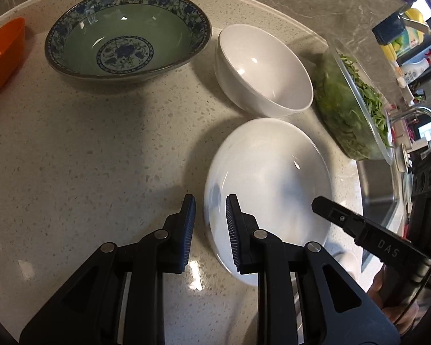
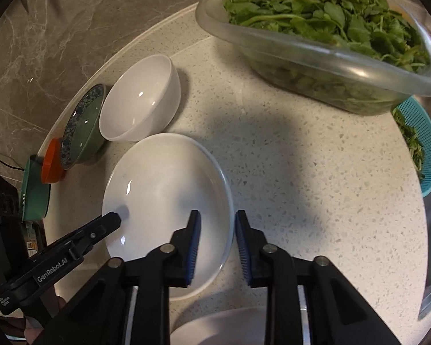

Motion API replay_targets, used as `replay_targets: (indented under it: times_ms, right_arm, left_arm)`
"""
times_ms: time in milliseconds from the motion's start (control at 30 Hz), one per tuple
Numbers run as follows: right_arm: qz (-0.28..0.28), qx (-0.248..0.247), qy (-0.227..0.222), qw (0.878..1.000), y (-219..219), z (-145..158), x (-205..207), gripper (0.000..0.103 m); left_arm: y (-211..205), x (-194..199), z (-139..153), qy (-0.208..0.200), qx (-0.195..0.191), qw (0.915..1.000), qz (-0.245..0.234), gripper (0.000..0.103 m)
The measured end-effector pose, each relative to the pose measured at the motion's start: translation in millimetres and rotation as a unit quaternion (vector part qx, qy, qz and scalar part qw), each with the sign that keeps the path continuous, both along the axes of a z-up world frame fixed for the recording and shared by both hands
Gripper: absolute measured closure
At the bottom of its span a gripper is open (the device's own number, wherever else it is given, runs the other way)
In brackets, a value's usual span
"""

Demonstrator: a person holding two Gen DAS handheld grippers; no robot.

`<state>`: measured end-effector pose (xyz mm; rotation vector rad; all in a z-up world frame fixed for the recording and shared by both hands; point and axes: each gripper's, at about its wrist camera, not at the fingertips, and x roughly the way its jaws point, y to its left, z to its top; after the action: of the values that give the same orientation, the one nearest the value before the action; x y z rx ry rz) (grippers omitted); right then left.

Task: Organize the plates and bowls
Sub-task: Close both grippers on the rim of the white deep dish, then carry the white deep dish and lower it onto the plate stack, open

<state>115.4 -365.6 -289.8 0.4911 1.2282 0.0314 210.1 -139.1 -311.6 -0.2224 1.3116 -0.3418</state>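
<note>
Both grippers hang low over the speckled counter [image 2: 316,178] with jaws parted, each set astride an edge of the white plate [image 2: 169,195]. Seen from the left wrist view, the left gripper [image 1: 210,228] points forward and slightly down, its right finger over the plate's [image 1: 270,181] near-left rim and its left finger over bare counter [image 1: 86,158] just outside it; the gap is narrow, and no contact with the rim can be made out. From the right wrist view, the right gripper [image 2: 217,243] mirrors this, its left finger over the plate's near-right rim and its right finger over the counter beside it, likewise not closed on anything. Each tool shows in the other's camera as a black finger reaching in over the plate: the right gripper [image 1: 359,227] from the right, the left gripper [image 2: 71,244] from the left. Another white rim [image 2: 224,327] sits at the very near edge below the right gripper, mostly hidden. Just beyond the plate stands a white bowl [image 1: 264,72], close to it. Left of that bowl sits a green bowl [image 1: 128,33] with a blue patterned rim, and further left an orange dish [image 1: 3,54]. On the right, a clear tub [image 2: 324,43] of leafy greens stands on the counter, with a blue colander [image 2: 422,146] beside it at the right edge.
</note>
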Motion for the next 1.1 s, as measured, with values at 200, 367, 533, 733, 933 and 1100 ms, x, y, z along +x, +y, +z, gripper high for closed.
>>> replay_targets:
  times_ms: [200,367,533,733,933,1100]
  right_arm:
    - [-0.003,0.004,0.007,1.0,-3,-5,1,0.091]
    - [0.002,-0.022,0.001,1.0,-3,-1,-2,0.091]
    - [0.008,-0.029,-0.007,1.0,0,5,-7,0.091]
    - [0.013,-0.031,-0.015,0.999,1,14,-20,0.091]
    - [0.003,-0.027,-0.026,0.999,-6,30,-48,0.091]
    - [-0.009,-0.045,-0.038,0.998,-16,52,-92,0.091]
  left_arm:
    - [-6,-1,4,-0.024,-0.004,0.9996,-0.012,0.083]
    - [-10,-9,8,-0.034,-0.009,0.9992,-0.016,0.083]
    - [-6,-18,15,-0.04,-0.01,0.999,-0.017,0.083]
    - [1,-32,27,-0.05,-0.011,0.9984,-0.025,0.083]
    - [-8,-60,53,-0.065,-0.015,0.9965,-0.049,0.083]
    - [-32,-96,75,-0.091,-0.002,0.9899,-0.108,0.083]
